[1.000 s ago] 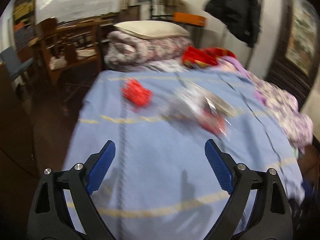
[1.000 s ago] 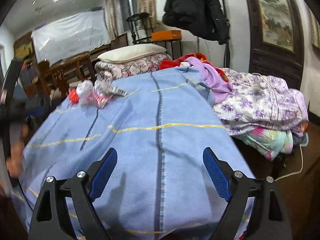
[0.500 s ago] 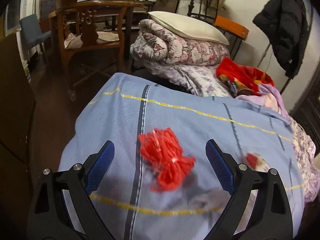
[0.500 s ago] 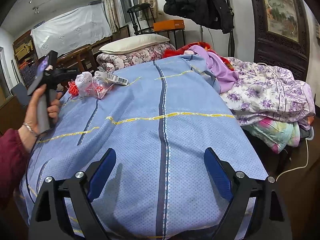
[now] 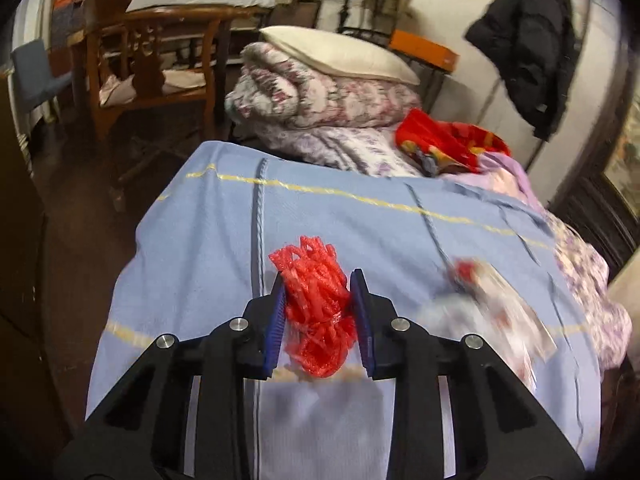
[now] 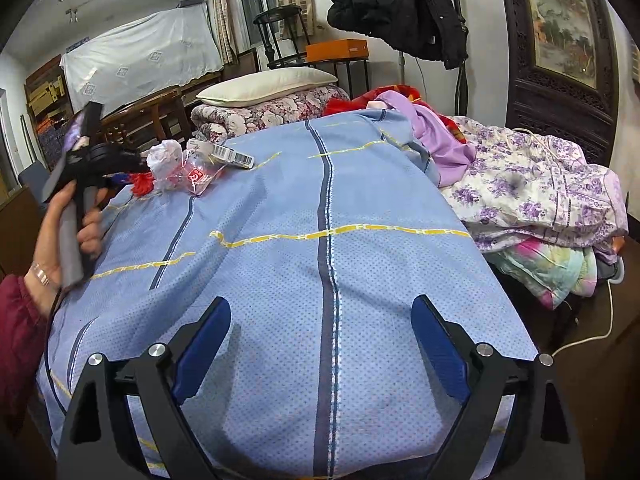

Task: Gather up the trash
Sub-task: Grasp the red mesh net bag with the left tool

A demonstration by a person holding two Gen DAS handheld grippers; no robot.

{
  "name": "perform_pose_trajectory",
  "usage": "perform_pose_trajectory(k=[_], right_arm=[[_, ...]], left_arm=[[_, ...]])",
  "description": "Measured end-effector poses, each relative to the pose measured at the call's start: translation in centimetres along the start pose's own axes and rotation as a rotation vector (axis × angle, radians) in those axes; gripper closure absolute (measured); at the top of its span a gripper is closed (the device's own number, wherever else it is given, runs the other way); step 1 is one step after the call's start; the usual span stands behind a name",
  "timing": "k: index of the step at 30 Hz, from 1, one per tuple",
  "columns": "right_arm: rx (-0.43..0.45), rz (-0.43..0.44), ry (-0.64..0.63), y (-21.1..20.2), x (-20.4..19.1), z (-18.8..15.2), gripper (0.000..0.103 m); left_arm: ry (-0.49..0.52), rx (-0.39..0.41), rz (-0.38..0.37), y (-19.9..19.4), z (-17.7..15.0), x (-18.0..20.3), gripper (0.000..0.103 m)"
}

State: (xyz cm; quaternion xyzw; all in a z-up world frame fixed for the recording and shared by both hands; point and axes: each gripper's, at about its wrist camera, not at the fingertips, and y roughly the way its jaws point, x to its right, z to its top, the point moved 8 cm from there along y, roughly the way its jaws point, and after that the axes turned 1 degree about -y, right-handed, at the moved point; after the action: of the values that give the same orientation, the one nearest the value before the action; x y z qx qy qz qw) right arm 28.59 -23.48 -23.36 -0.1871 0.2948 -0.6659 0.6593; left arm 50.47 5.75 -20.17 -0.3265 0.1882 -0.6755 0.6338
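My left gripper (image 5: 319, 280) is shut on a red plastic mesh net (image 5: 316, 308) and its blue pads squeeze it from both sides just above the blue bedspread (image 5: 360, 216). To its right lies a blurred pile of clear and white wrappers (image 5: 488, 304). In the right wrist view the left gripper (image 6: 120, 178) is at the bed's far left, the red net (image 6: 142, 184) beside crumpled white paper (image 6: 164, 156) and a clear packet with a barcode label (image 6: 212, 164). My right gripper (image 6: 320, 340) is open and empty over the near end of the bed.
Folded floral quilts with a pillow (image 5: 336, 88) and red cloth (image 5: 448, 140) lie at the bed's far end. Purple floral bedding (image 6: 540, 200) is piled along the right side. A wooden chair (image 5: 152, 64) stands at the far left.
My left gripper has moved forward and closed on the red mesh net, which was lying free between its open fingers. The right gripper has barely moved.
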Motion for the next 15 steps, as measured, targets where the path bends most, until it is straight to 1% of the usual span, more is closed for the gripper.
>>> perform_pose_trajectory(k=[2,3,4,8,12,15], right_arm=[[0.001,0.003,0.003,0.0,0.0,0.0,0.012],[0.001,0.006,0.006,0.0,0.0,0.0,0.012],[0.003,0.008,0.009,0.0,0.0,0.0,0.012],[0.008,0.012,0.014,-0.1,0.1,0.0,0.012],[0.007,0.002,0.001,0.0,-0.1,0.0,0.01],[0.004,-0.001,-0.001,-0.1,-0.1,0.0,0.01]], left_arm=[[0.037,0.017,-0.01,-1.6,-1.3,0.6,0.071],[0.055,0.03,-0.029,-2.9,-2.1,0.9,0.071],[0.056,0.041,-0.058,-4.3,-3.1,1.1,0.071],[0.016,0.023,-0.097,-7.7,-6.4,0.5,0.071],[0.019,-0.009,-0.095,-9.0,-8.4,0.7,0.071],[0.066,-0.002,-0.052,-9.3,-9.1,1.3,0.071]])
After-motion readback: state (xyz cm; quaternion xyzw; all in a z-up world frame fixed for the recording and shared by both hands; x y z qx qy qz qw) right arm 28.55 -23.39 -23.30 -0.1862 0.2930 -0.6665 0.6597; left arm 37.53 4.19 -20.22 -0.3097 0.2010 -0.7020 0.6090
